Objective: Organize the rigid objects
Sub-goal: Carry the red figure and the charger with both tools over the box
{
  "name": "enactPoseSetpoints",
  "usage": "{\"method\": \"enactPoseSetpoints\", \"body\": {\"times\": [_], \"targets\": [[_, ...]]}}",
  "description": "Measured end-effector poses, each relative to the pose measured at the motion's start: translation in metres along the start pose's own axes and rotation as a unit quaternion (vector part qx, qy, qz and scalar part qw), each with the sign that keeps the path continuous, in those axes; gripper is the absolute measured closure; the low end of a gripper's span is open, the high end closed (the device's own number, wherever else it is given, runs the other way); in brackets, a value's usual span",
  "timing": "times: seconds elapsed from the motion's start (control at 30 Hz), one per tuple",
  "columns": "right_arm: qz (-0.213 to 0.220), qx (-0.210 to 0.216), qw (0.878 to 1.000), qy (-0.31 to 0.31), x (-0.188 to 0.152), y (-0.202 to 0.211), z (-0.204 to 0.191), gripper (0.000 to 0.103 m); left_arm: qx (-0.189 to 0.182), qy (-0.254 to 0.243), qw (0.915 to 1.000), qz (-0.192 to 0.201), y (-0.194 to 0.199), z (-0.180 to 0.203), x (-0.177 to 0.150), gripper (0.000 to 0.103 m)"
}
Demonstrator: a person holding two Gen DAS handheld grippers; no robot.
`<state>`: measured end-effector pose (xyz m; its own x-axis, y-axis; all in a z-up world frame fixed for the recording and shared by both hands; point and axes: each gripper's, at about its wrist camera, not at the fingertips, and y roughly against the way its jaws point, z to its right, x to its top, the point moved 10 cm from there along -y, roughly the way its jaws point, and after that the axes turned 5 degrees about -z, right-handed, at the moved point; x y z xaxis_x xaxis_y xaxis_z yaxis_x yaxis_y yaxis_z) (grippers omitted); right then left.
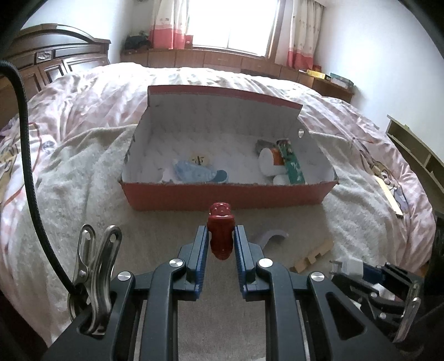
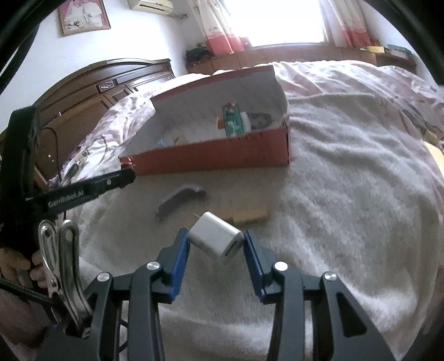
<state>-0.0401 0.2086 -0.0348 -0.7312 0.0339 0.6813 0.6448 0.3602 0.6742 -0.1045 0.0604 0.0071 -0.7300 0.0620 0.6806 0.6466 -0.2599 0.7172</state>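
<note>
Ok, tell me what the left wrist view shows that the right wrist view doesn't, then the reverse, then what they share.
Only the left wrist view: the left gripper shut on a dark red toy, the blue item in the box, and the plug's prongs.

Only the right wrist view: the white charger plug seen close between the right gripper fingers, a framed picture and an air conditioner.

Both: the red box with the green pack, the purple arch piece, the wooden block, the white blanket.
</note>
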Motion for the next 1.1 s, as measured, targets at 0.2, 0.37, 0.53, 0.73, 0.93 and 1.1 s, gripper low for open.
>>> {"method": "enactPoseSetpoints", "body": {"times": [0.2,0.37,0.53,0.73,0.93,1.1], "targets": [[0.009,0.007,1.000,0.003,0.019,0.000,-0.004,0.061,-0.003,0.001,1.0000,0.008,0.005,0.000,0.009,0.083],[0.021,0.008,1.000,0.012,0.034,0.002,-0.008,0.061,-0.007,0.000,0.9999,0.015,0.008,0.001,0.018,0.083],[0.028,0.010,0.999,0.012,0.046,0.001,-0.009,0.061,-0.010,-0.003,0.9998,0.019,0.009,0.003,0.025,0.083],[0.033,0.010,0.999,0.006,0.055,-0.001,-0.005,0.061,-0.011,-0.006,0.9997,0.022,0.007,0.004,0.033,0.083],[0.043,0.009,0.999,0.006,0.071,-0.003,-0.003,0.061,-0.011,-0.010,0.9996,0.026,0.003,0.005,0.044,0.083],[0.047,0.007,0.999,0.007,0.084,-0.008,-0.003,0.061,-0.009,-0.014,0.9994,0.030,-0.001,0.005,0.054,0.083]]}}
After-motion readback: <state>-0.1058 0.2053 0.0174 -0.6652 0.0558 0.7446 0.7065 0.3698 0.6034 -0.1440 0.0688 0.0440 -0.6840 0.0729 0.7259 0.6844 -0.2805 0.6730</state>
